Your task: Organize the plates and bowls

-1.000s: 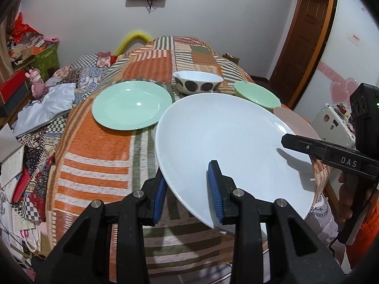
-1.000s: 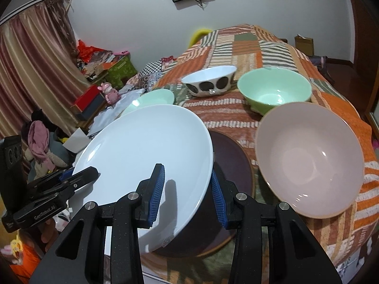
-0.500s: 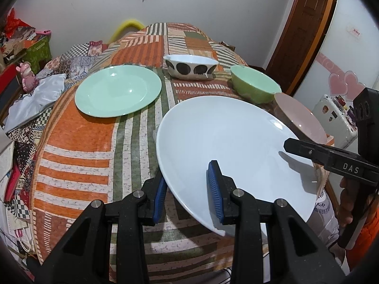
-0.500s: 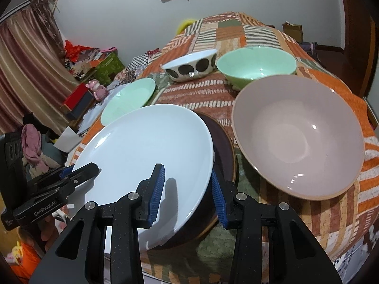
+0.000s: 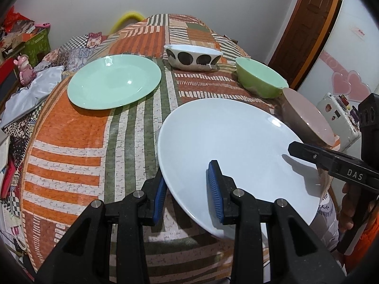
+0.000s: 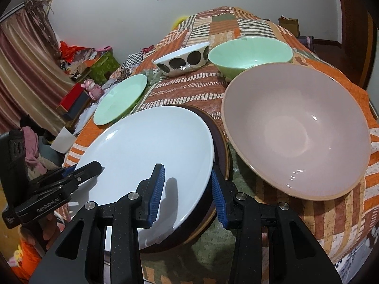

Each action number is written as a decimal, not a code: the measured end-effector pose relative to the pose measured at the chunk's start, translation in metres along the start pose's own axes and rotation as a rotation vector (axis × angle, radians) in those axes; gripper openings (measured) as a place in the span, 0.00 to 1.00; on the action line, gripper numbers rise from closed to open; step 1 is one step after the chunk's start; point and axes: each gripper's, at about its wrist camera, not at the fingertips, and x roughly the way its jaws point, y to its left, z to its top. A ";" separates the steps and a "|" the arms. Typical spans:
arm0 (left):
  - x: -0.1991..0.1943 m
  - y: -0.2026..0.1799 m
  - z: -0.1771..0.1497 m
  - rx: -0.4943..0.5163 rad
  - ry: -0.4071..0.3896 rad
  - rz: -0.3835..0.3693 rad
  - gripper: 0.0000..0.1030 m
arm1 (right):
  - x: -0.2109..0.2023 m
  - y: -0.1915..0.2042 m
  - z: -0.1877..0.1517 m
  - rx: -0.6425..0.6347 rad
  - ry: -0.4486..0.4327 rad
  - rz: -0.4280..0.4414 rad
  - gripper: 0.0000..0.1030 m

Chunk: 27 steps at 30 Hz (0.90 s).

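Note:
Both grippers hold a large white plate (image 5: 236, 142) by opposite rims, low over the patchwork table. My left gripper (image 5: 187, 194) is shut on its near rim, one blue pad under and one on top. My right gripper (image 6: 187, 191) is shut on the other rim of the white plate (image 6: 146, 146), which lies over a dark brown plate (image 6: 220, 146); whether the two touch I cannot tell. A mint green plate (image 5: 113, 82) lies at the back left. A spotted bowl (image 5: 194, 58), a green bowl (image 5: 258, 80) and a big pink bowl (image 6: 296, 130) stand behind and to the right.
The patterned tablecloth (image 5: 71, 142) drops off at the near edge. Beyond the left edge lie clothes, boxes and a pink toy (image 5: 23, 68). A wooden door (image 5: 308, 23) and a white appliance (image 5: 338, 118) are at the right. A hand (image 5: 353, 210) holds the right gripper's handle.
Both grippers have sunk with the white plate between them. The plate now sits lower over the brown plate, and the bowls and green plate look nearer.

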 end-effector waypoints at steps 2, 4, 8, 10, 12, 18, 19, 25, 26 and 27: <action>0.002 0.001 0.000 -0.005 0.002 0.000 0.33 | 0.001 0.000 0.000 -0.003 0.000 0.001 0.35; 0.005 0.002 0.000 -0.011 0.005 0.002 0.33 | 0.002 0.000 0.001 -0.004 0.001 0.000 0.35; 0.011 0.006 -0.001 -0.031 0.026 -0.003 0.34 | 0.004 0.000 0.001 -0.001 0.003 0.000 0.35; 0.013 0.006 -0.002 -0.035 0.033 -0.006 0.34 | 0.004 0.000 0.002 0.000 0.003 0.001 0.35; 0.013 0.006 -0.002 -0.032 0.035 -0.006 0.34 | 0.003 0.000 0.003 -0.005 -0.003 -0.008 0.35; 0.014 0.003 -0.003 -0.023 0.040 0.006 0.34 | 0.001 -0.003 0.003 0.005 -0.008 -0.002 0.34; 0.014 0.003 -0.003 -0.020 0.041 0.010 0.34 | 0.000 -0.003 0.003 0.006 -0.008 -0.001 0.34; 0.016 0.000 -0.003 -0.002 0.044 0.022 0.34 | -0.011 -0.001 0.005 -0.040 -0.030 -0.046 0.35; 0.015 0.000 -0.003 0.000 0.042 0.026 0.34 | -0.013 -0.001 0.005 -0.049 -0.036 -0.056 0.35; 0.014 0.000 -0.004 0.002 0.039 0.029 0.34 | -0.015 -0.002 0.006 -0.048 -0.036 -0.049 0.35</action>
